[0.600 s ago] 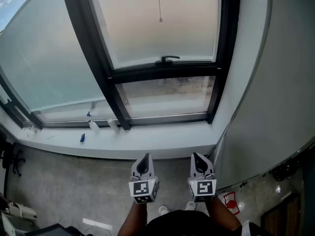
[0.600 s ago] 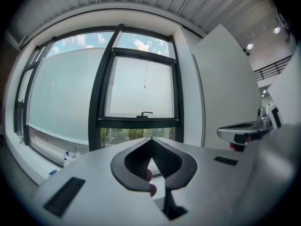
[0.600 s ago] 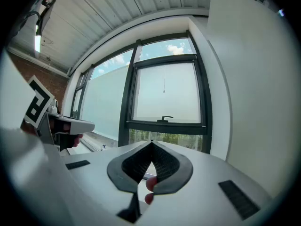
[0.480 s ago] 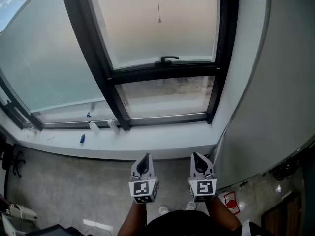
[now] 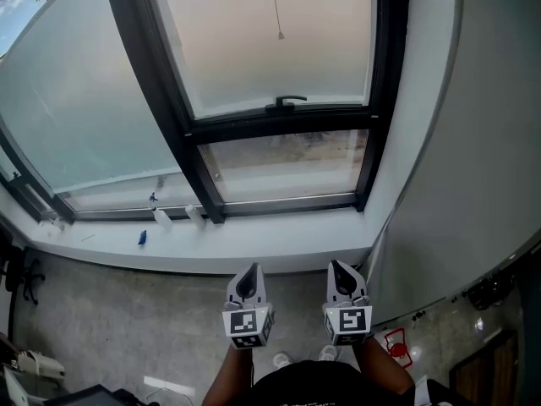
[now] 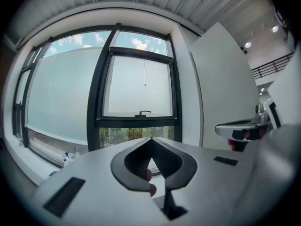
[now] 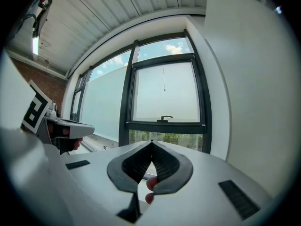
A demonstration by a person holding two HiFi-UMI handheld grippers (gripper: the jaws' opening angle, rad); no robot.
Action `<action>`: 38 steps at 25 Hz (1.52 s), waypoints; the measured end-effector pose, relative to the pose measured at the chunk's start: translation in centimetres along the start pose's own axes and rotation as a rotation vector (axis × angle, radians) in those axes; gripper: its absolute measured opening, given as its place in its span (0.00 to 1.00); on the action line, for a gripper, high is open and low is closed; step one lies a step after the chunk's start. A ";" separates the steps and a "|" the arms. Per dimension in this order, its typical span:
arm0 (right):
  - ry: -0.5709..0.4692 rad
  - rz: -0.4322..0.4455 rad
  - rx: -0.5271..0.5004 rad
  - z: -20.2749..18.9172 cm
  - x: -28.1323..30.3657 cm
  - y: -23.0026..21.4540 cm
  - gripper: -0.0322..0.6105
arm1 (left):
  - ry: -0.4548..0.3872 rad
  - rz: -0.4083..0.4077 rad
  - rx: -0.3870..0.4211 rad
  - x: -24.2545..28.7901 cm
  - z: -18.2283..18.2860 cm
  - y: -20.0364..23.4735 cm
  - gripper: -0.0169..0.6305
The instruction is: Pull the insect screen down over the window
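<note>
A thin pull cord ending in a small bead [image 5: 281,35] hangs in front of the frosted upper pane of the black-framed window [image 5: 385,100]. The screen it belongs to is out of view above. A black handle [image 5: 287,101] sits on the sash's bottom rail. My left gripper [image 5: 250,268] and right gripper [image 5: 339,266] are side by side, low and well short of the sill, both shut on nothing. The left gripper view shows the cord [image 6: 145,79] and handle [image 6: 142,112] straight beyond its closed tips [image 6: 151,138]. The right gripper view shows the bead [image 7: 164,90] above its closed tips [image 7: 151,140].
A white windowsill [image 5: 279,244] carries small spray bottles [image 5: 161,218] and a blue item [image 5: 141,238]. A white wall [image 5: 473,142] stands close on the right. A dark chair [image 5: 17,273] is at far left, and a red object [image 5: 396,348] lies on the floor.
The cord's bead has swung slightly to the right. Both grippers stay where they were, still shut.
</note>
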State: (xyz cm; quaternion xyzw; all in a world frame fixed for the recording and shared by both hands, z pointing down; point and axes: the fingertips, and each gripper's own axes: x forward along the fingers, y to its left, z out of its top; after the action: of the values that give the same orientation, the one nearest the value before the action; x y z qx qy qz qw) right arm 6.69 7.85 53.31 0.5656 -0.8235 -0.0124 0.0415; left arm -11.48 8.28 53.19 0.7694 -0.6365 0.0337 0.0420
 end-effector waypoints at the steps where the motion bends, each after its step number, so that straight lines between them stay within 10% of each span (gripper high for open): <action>1: -0.001 0.003 -0.001 0.0 0.0 0.1 0.05 | -0.001 -0.009 0.010 0.1 -0.3 -0.1 0.03; 38: -0.041 -0.064 -0.022 1.4 5.8 1.8 0.05 | -0.069 -0.086 0.064 4.9 1.4 4.2 0.03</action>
State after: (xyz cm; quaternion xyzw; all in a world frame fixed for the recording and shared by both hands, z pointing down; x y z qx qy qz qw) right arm 2.87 3.03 52.40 0.5908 -0.8055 -0.0345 0.0306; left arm -14.71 2.57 52.41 0.7977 -0.6025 0.0256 -0.0030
